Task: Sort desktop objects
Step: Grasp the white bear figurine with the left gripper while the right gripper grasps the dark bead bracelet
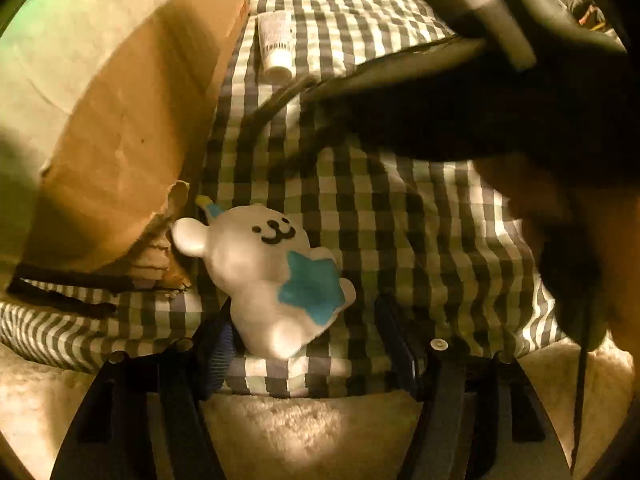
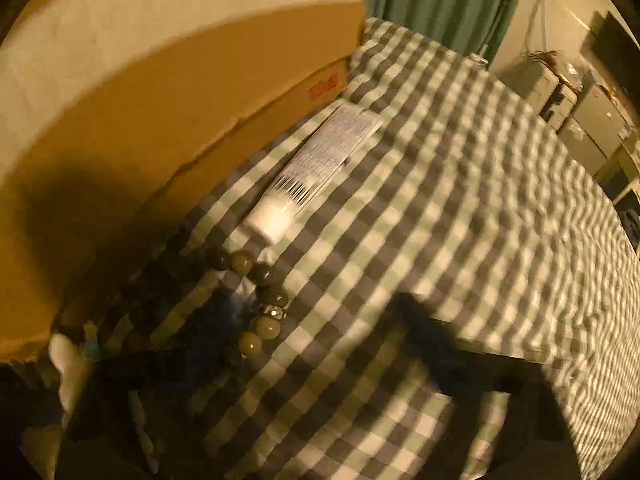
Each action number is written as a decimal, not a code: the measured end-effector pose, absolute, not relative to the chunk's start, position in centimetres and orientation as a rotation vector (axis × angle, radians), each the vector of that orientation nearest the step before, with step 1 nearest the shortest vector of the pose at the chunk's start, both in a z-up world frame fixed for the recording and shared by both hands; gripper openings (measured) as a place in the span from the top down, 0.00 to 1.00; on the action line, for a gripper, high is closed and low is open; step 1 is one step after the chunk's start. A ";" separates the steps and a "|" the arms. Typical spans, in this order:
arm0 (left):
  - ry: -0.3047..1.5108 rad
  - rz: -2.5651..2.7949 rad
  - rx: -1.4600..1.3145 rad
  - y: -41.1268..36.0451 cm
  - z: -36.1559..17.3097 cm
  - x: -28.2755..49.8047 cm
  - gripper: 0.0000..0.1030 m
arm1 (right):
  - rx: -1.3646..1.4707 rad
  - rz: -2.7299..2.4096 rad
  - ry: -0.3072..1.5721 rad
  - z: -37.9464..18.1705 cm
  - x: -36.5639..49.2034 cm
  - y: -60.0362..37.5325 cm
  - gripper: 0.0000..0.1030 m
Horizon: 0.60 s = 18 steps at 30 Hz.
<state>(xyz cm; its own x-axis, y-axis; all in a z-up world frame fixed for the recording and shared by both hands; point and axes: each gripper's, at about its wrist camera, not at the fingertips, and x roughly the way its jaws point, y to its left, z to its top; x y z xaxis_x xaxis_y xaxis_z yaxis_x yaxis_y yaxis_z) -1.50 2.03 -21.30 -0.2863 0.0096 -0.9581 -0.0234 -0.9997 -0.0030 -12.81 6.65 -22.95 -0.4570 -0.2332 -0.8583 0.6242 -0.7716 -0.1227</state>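
A white bear toy [image 1: 264, 264] with a blue star on its belly lies on the checked cloth [image 1: 420, 240], right beside a torn cardboard box [image 1: 120, 140]. My left gripper [image 1: 308, 332] is open and straddles the toy's lower end, with a gap still showing on the right side. In the right wrist view a bracelet [image 2: 264, 300] of olive and dark beads lies on the cloth [image 2: 460, 200]. My right gripper [image 2: 316, 316] is blurred, its fingers apart, the left finger over the bracelet's loop. A white tube [image 2: 320, 156] with a barcode lies just beyond, also seen as the tube [image 1: 276, 40].
The box wall [image 2: 140, 120] runs along the left of the cloth. The right device and the hand [image 1: 560, 220] holding it fill the left wrist view's upper right. Fluffy pale fabric [image 1: 300, 420] borders the cloth's near edge. A green curtain [image 2: 444, 0] and shelves [image 2: 580, 120] stand behind.
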 end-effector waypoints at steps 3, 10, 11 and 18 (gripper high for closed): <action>0.042 2.479 -1.848 2.4 -21.3 -1.2 0.51 | 1.265 -2.238 0.560 -22.8 -12.9 8.0 0.89; 0.107 2.417 -1.731 4.2 -20.2 0.1 0.77 | 1.293 -2.334 0.374 -20.4 -12.9 13.7 0.90; 0.098 2.410 -1.718 4.3 -20.0 0.2 0.77 | 1.284 -2.352 0.330 -19.5 -12.7 14.7 0.90; 0.129 2.404 -1.541 5.9 -16.6 2.3 0.83 | 1.216 -2.462 0.128 -14.3 -12.2 18.4 0.90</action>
